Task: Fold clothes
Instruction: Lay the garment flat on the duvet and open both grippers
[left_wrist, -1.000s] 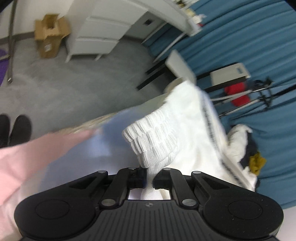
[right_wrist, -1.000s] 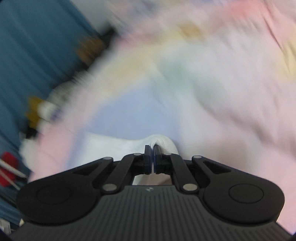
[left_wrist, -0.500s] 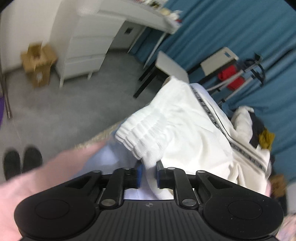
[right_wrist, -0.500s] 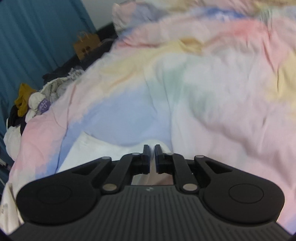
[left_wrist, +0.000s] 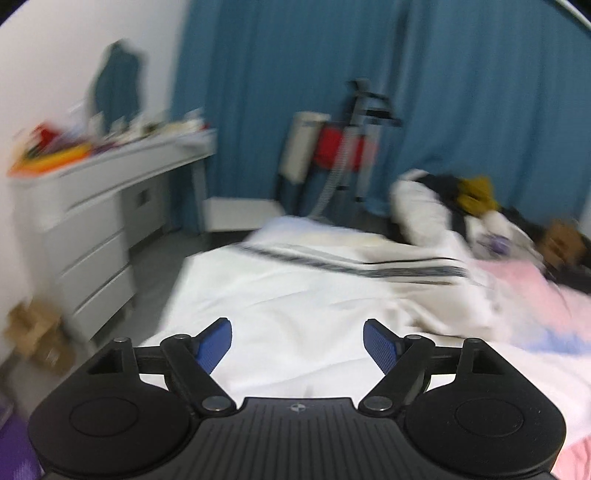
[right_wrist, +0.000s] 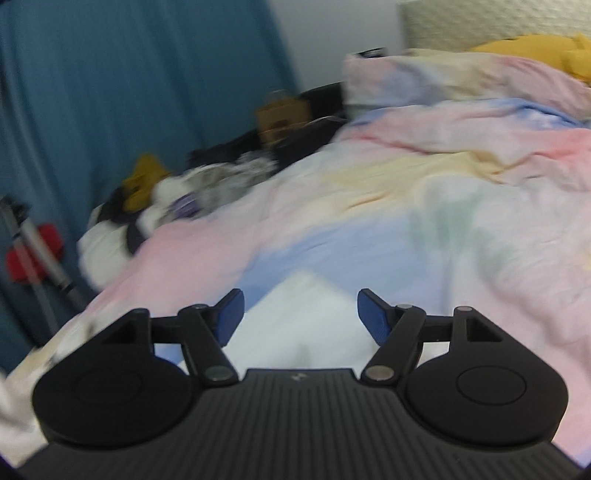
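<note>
White garment (left_wrist: 295, 295) spread flat on a pastel bed, seen past two wide-open, empty grippers.

Left gripper (left_wrist: 297, 341) is held just above the near part of the garment, its blue pads spread far apart with nothing gripped; a dark striped band (left_wrist: 369, 267) is seen across the far side of the cloth. Right gripper (right_wrist: 299, 314) is likewise opened wide and empty, with a white corner of the same garment (right_wrist: 303, 325) lying under it on the pastel duvet (right_wrist: 443, 221). The fabric is judged soft, light and limp, likely to sag and crease when lifted, so it is best pinched at an edge or corner by both grippers. A jumbled clothes pile (left_wrist: 461, 206) is seen beyond, blurred.
</note>
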